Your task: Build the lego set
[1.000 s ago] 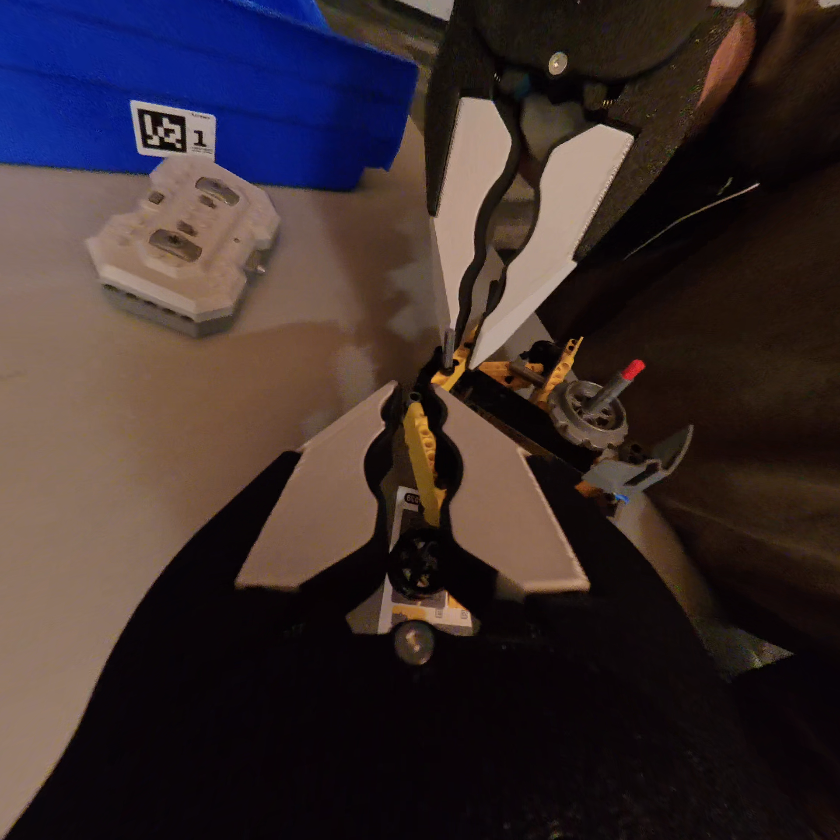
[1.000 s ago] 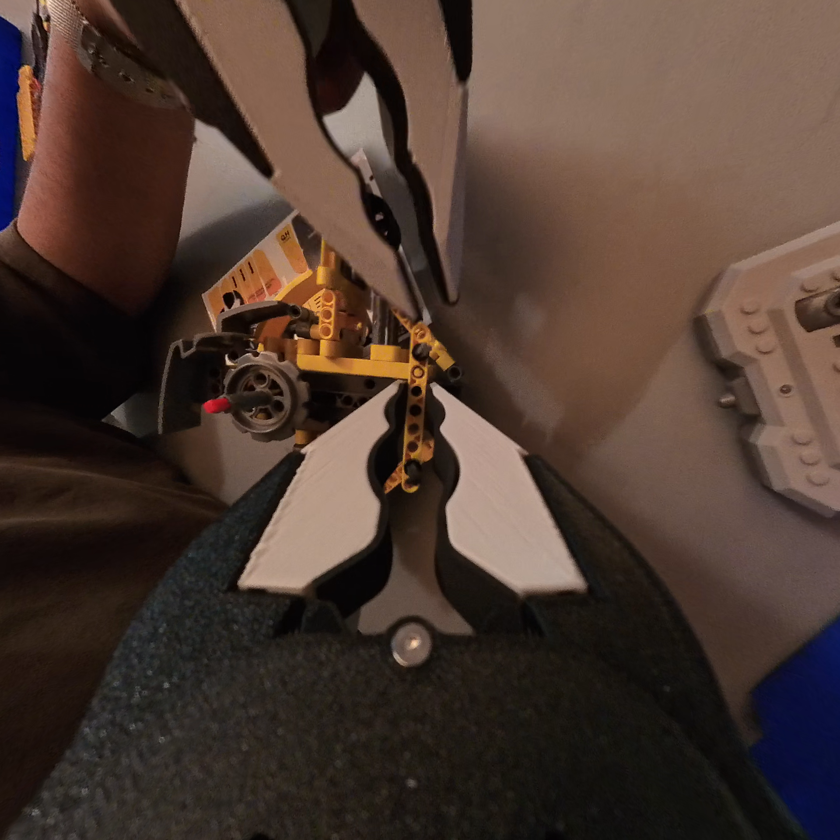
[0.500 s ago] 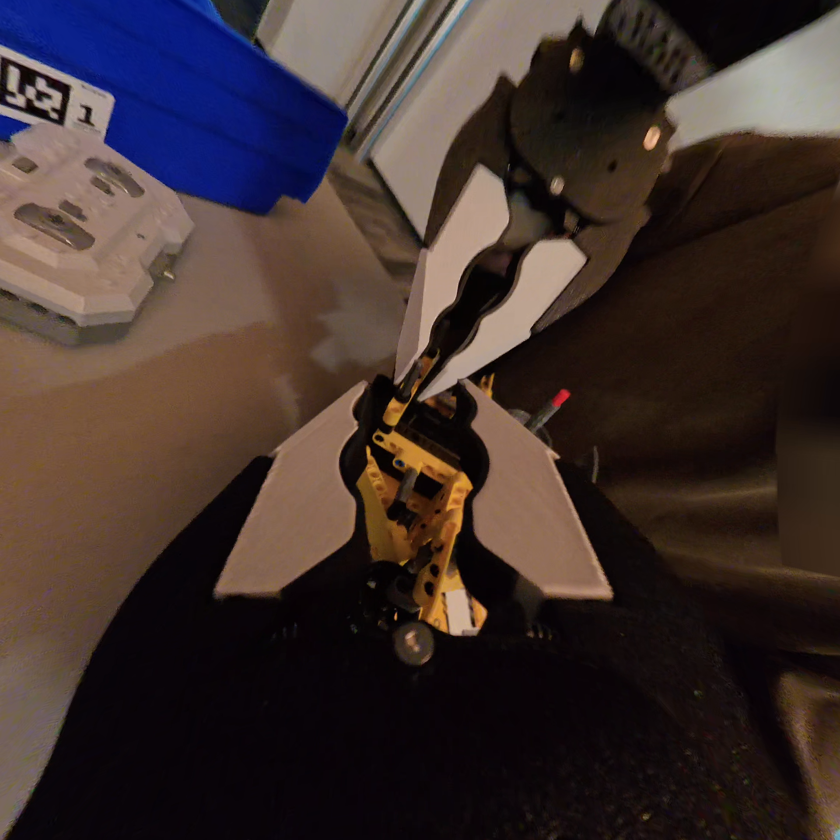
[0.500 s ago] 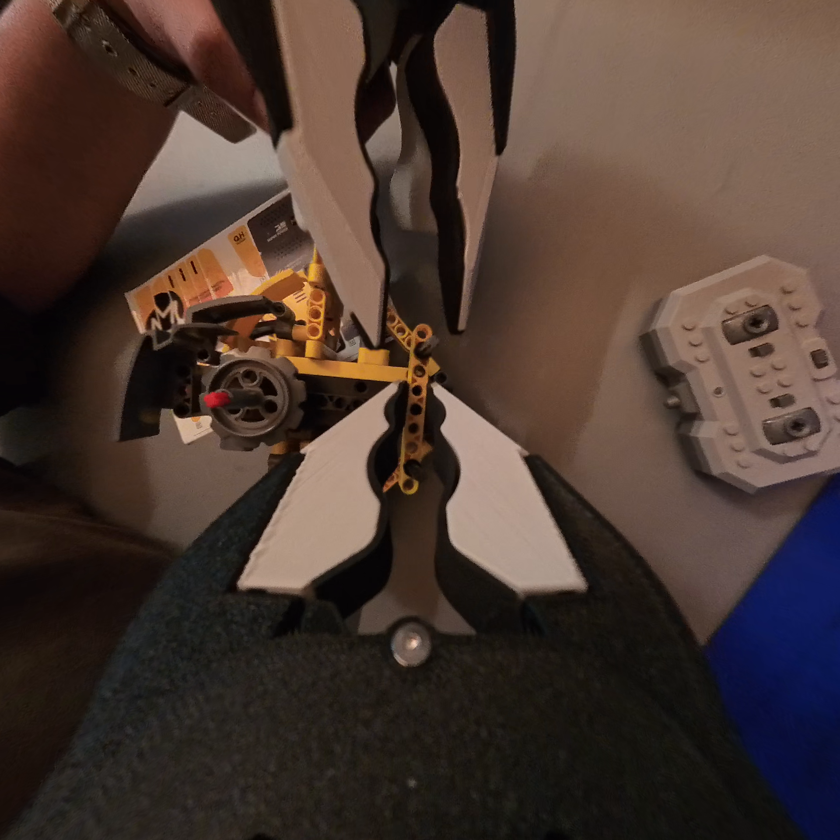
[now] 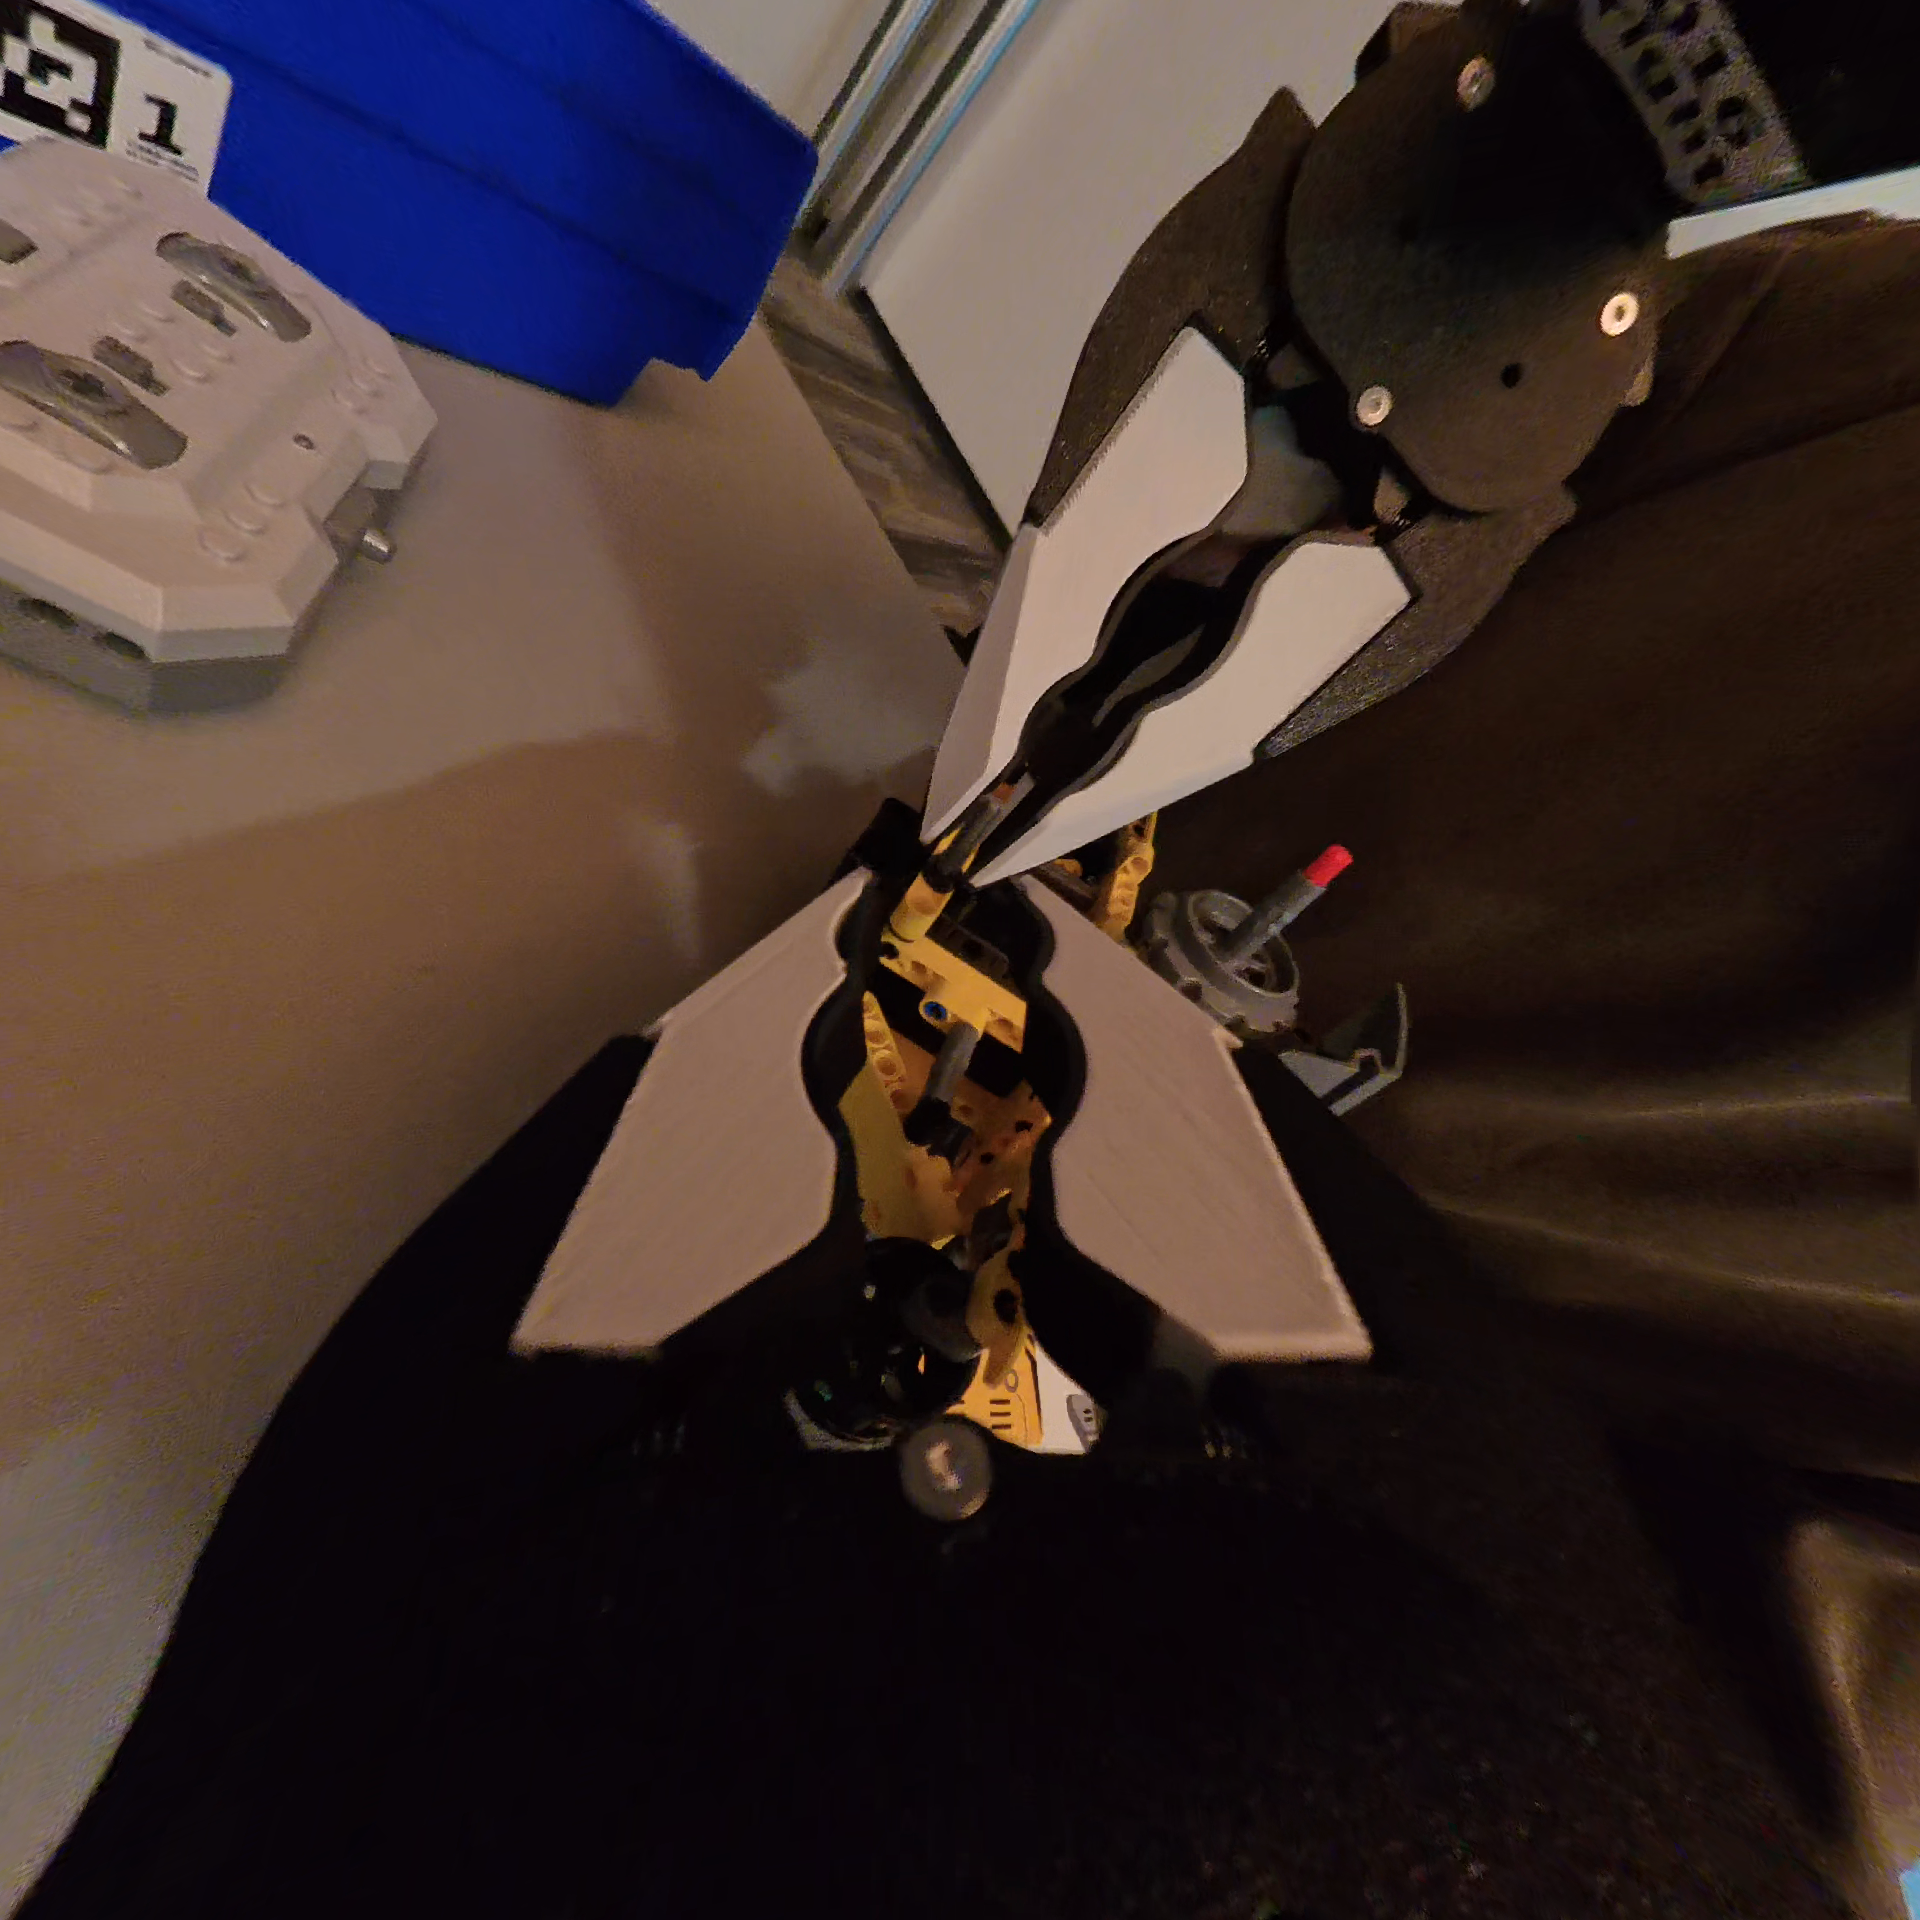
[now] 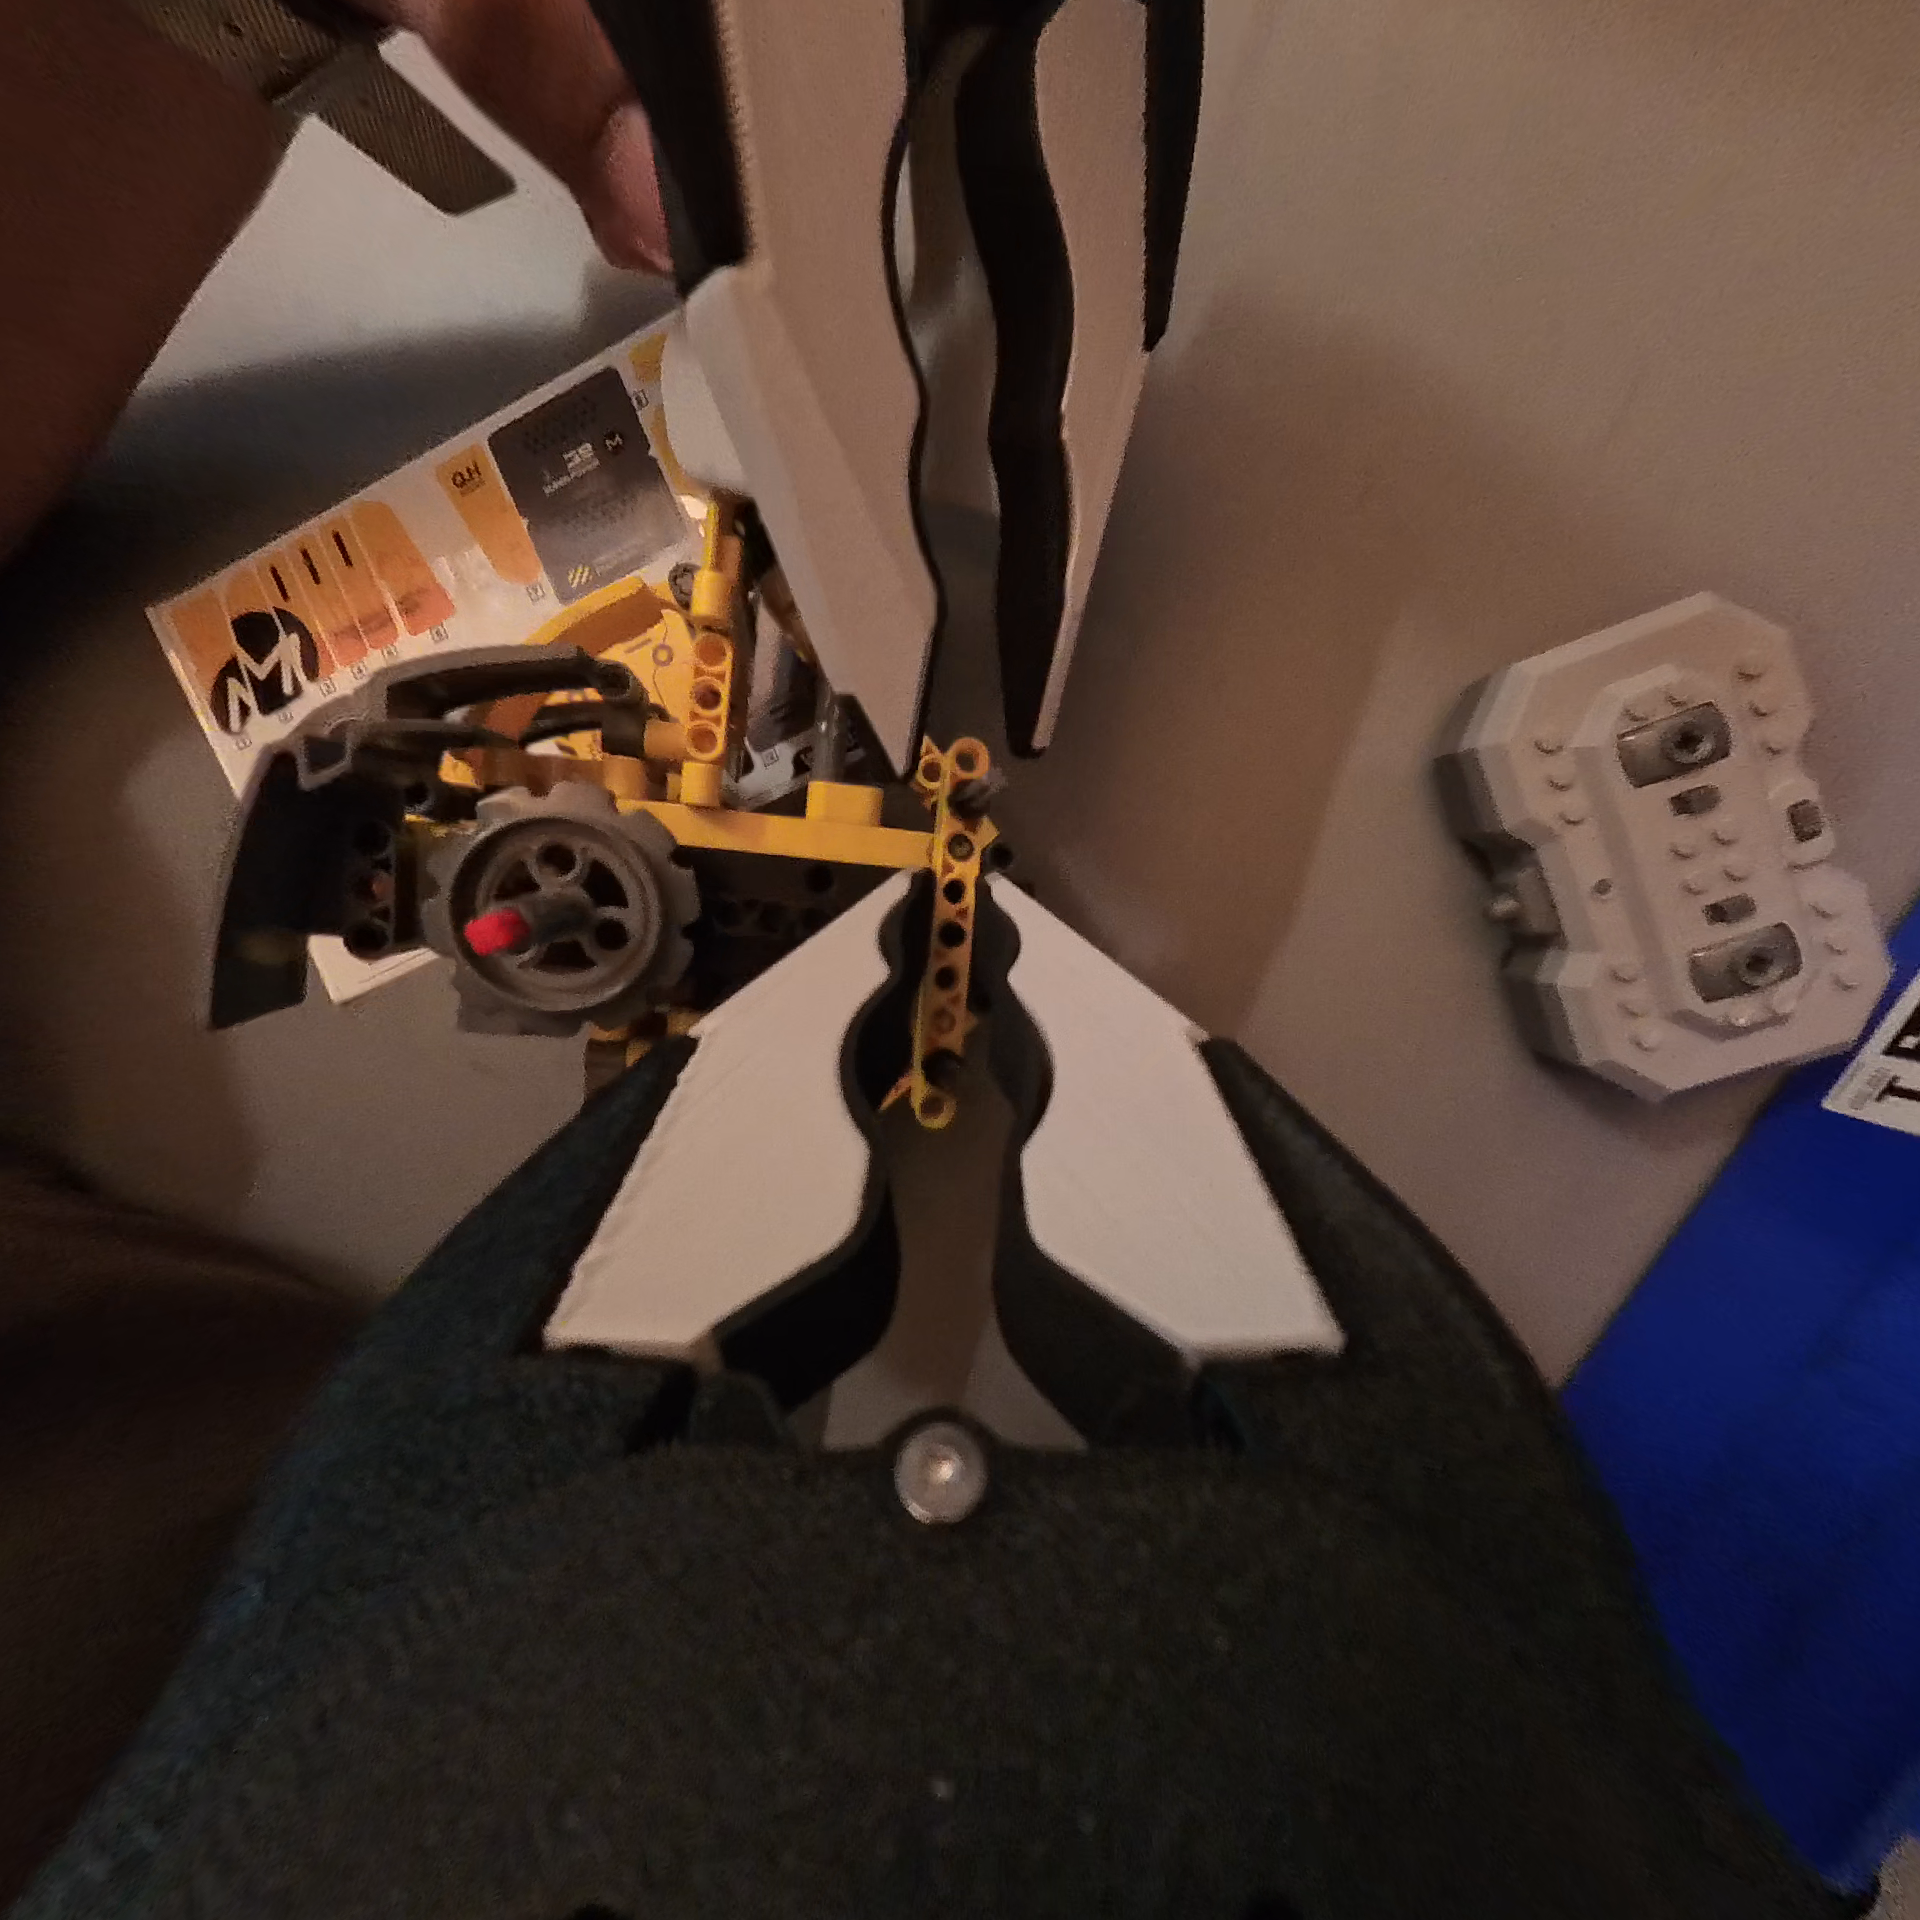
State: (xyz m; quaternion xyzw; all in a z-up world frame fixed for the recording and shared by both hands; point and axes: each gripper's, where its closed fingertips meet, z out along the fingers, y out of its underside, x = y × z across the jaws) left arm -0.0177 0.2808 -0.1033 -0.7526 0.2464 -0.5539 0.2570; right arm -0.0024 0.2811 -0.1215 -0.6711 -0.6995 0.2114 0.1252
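A yellow and black brick-built model [image 6: 790,821] with a grey toothed wheel [image 6: 561,914] and a red-tipped axle [image 6: 494,930] sits on the grey table. My right gripper [image 6: 951,883] is shut on the model's thin yellow perforated beam [image 6: 945,966]. It also shows in the left wrist view [image 5: 966,842], coming in from the upper right. My left gripper [image 5: 945,904] is open, its fingers either side of the model's yellow frame [image 5: 935,1091]. In the right wrist view it [image 6: 971,753] hangs from above, its tips straddling the beam's top end.
A sticker sheet [image 6: 416,582] lies under the model. A light grey studded block [image 6: 1662,862] lies on the table, also in the left wrist view [image 5: 177,416]. A blue bin [image 5: 468,177] stands behind it. A hand [image 6: 603,156] and a brown sleeve [image 5: 1662,935] are close by. Less than 4 cm separates the two grippers' tips.
My left gripper has opened from the yellow beam it held a second ago and now straddles the model. My right gripper has stayed shut on the beam.
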